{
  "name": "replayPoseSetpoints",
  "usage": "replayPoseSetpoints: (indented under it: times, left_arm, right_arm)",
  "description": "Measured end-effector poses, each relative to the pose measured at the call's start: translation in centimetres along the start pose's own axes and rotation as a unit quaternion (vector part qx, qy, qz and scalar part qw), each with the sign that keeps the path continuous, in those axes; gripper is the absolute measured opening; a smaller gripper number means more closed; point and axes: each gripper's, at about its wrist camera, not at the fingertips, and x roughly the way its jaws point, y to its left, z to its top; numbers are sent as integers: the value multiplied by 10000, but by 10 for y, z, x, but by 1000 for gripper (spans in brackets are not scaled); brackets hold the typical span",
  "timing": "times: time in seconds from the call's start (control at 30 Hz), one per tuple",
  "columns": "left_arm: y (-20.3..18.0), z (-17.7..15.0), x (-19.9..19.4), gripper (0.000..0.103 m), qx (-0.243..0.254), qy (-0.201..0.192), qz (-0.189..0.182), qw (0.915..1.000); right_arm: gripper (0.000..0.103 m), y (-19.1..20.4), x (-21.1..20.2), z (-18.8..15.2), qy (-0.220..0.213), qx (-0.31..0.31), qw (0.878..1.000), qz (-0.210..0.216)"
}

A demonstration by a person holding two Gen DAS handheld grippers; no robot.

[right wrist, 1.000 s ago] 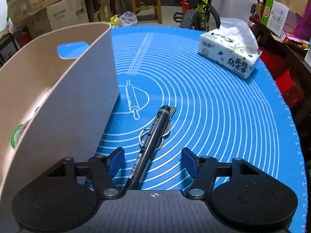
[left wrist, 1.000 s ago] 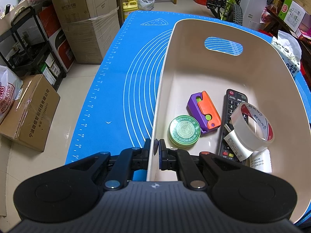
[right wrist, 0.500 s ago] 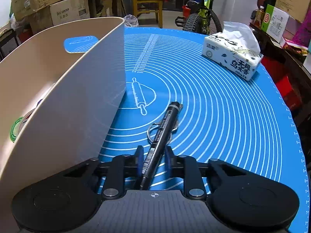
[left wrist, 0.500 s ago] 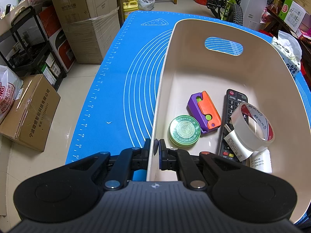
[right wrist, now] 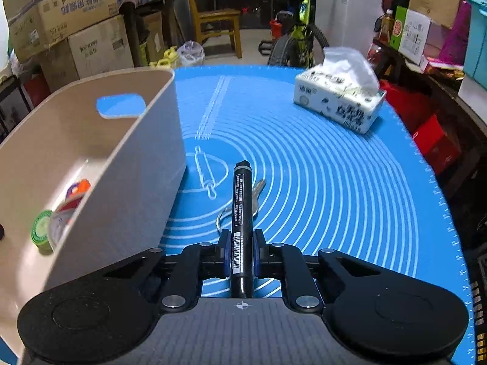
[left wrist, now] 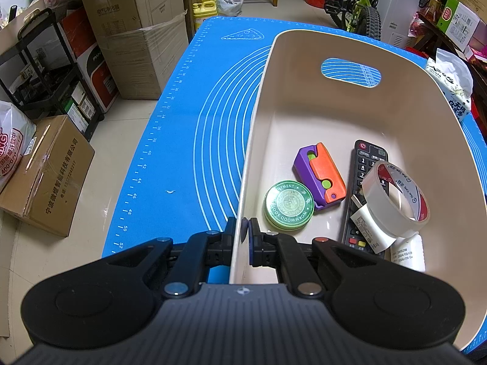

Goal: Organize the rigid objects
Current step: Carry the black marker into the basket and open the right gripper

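On the blue baking mat (right wrist: 319, 182) sits a beige plastic bin (left wrist: 411, 115) with a handle cutout in its end wall. Left gripper (left wrist: 245, 231) is clamped tight on the bin's near-left rim, one finger outside the wall, one inside. Inside the bin: green round tin (left wrist: 288, 204), purple-orange toy cutter (left wrist: 321, 179) just beside it, black remote (left wrist: 363, 182), roll of clear tape (left wrist: 395, 199) lying over the remote, small white charger block (left wrist: 369, 228) under the tape. Right gripper (right wrist: 241, 254) jaws closing, narrow, pads pressing both sides of a black marker pen (right wrist: 242, 213); pen runs forward along the fingers, tip end pointing away, looks raised off the mat. Under/behind the pen a key on a ring (right wrist: 254, 199) lies on the mat, right of the bin's outer wall. Tissue pack (right wrist: 339, 100) far right on the mat, well apart. Boxes and a bike in the background.
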Motion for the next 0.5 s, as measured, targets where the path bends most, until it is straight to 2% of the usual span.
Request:
replayPoseSetpoints:
  times: [0.3, 0.5]
  left_arm:
    - [1, 0, 0, 8, -22, 5, -16, 10000]
    - [1, 0, 0, 8, -23, 5, -15, 10000]
  right_arm:
    - [24, 0, -41, 21, -649, -31, 9979, -15]
    - [24, 19, -76, 42, -1205, -249, 9921, 240]
